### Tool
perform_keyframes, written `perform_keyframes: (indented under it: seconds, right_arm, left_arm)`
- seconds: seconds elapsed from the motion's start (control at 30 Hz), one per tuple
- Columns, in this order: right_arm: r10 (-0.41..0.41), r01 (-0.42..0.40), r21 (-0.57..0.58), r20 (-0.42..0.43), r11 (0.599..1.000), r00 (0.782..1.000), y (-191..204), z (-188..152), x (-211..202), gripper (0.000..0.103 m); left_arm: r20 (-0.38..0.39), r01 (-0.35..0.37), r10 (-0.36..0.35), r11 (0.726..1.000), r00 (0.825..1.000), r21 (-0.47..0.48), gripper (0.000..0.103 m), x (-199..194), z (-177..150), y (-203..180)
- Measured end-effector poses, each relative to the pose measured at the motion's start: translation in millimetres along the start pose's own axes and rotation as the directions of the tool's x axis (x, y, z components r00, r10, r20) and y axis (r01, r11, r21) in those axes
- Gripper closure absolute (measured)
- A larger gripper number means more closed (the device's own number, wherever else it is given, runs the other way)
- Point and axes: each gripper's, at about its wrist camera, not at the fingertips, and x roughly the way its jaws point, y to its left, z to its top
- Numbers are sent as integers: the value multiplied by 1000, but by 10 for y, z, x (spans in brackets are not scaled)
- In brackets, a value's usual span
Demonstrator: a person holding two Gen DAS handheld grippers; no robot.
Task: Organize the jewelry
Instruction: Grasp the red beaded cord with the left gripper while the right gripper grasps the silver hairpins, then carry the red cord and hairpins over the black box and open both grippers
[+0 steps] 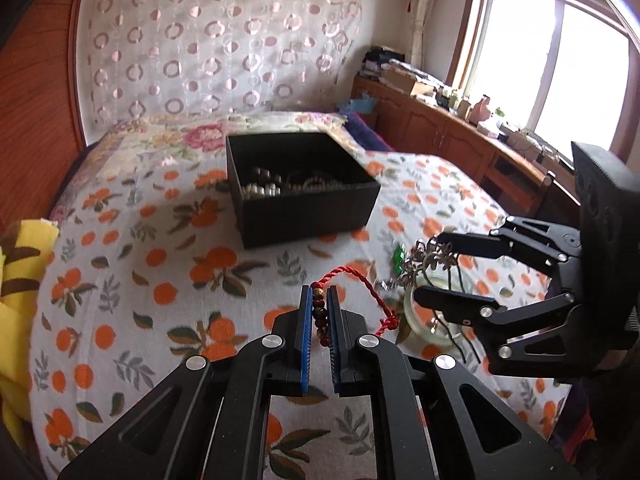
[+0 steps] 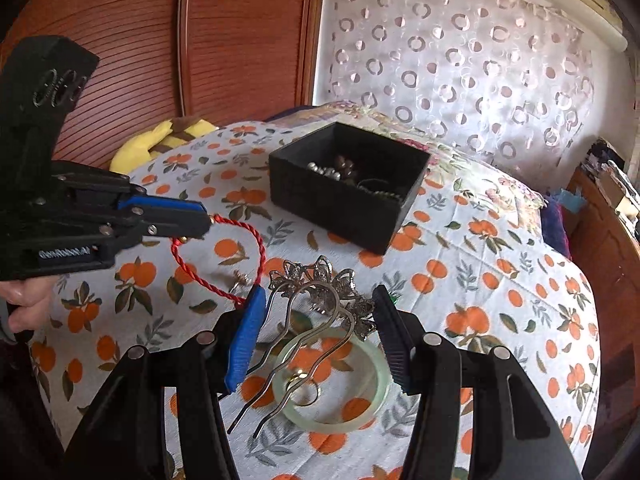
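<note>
My left gripper [image 1: 319, 294] is shut on a beaded bracelet [image 1: 319, 312] with a red cord loop [image 1: 370, 286], held just above the bedspread; it also shows in the right wrist view [image 2: 204, 222] with the cord [image 2: 256, 248] hanging. My right gripper [image 2: 320, 300] is open, its fingers on either side of a silver flower hairpin [image 2: 320, 292] lying over a pale green bangle [image 2: 332, 380]. The right gripper also shows in the left wrist view [image 1: 432, 264]. A black jewelry box [image 1: 298, 188] with several beads and bracelets sits further back on the bed, and it shows in the right wrist view too [image 2: 348, 184].
An orange-print bedspread [image 1: 160, 264] covers the bed. A yellow cloth [image 1: 20, 272] lies at the left edge. A small earring [image 2: 240, 280] and a gold ring [image 2: 298, 376] lie near the bangle. A wooden headboard [image 2: 200, 40] and a cluttered cabinet [image 1: 440, 120] border the bed.
</note>
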Motion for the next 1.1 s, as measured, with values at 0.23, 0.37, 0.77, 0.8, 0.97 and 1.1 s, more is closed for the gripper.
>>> perform_keyframes:
  seconds: [0.23,0.37,0.77,0.8,0.97,1.1]
  right_arm:
    - [-7,6,15,26,1000,1000,-108,138,-35,46]
    - [-17,16,14,41,1000,999,-177,240,-34,46]
    - [-17,14,31,93,999,996,-476,673,83,46]
    - [-15,13,28,96,1000,995,-495,712,105,46]
    - [-8,7,12,108,1000,994,-591,960,279,45]
    - [6,-5,-8,107,1000,994,-648,1126,469,45]
  left_arm:
    - [46,-15,15,1000,999,4,97,-99,157,23]
    - [69,-24,23,1000,997,8,97,-136,256,47]
    - [108,-32,32,999,994,0,97,-88,582,195]
    - [111,-32,32,999,993,-1,97,-84,609,206]
    - [131,-46,45,999,990,2,97,-53,775,268]
    - [139,-53,54,999,989,-8,97,-13,898,349]
